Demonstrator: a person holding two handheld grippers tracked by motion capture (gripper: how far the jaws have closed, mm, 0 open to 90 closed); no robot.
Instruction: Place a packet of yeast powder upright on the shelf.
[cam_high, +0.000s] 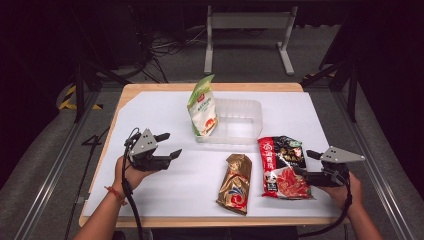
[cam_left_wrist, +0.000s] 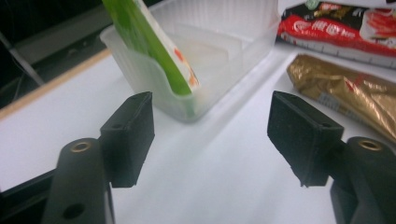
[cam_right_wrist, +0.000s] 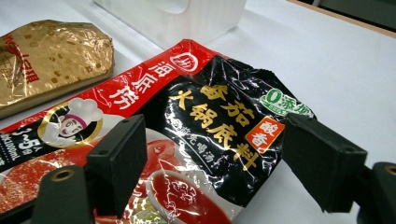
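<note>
A green and white pouch stands upright in the left end of a clear plastic tub at the table's middle back. A gold foil bag lies flat in front of it. To its right lies a red and black sauce packet. My left gripper is open over bare white table, left of the tub. My right gripper is open, its jaws straddling the packet's right edge.
A white sheet covers the wooden table. Beyond the far edge stand a metal frame and loose cables on the floor. Bare surface lies along the table's left and far right.
</note>
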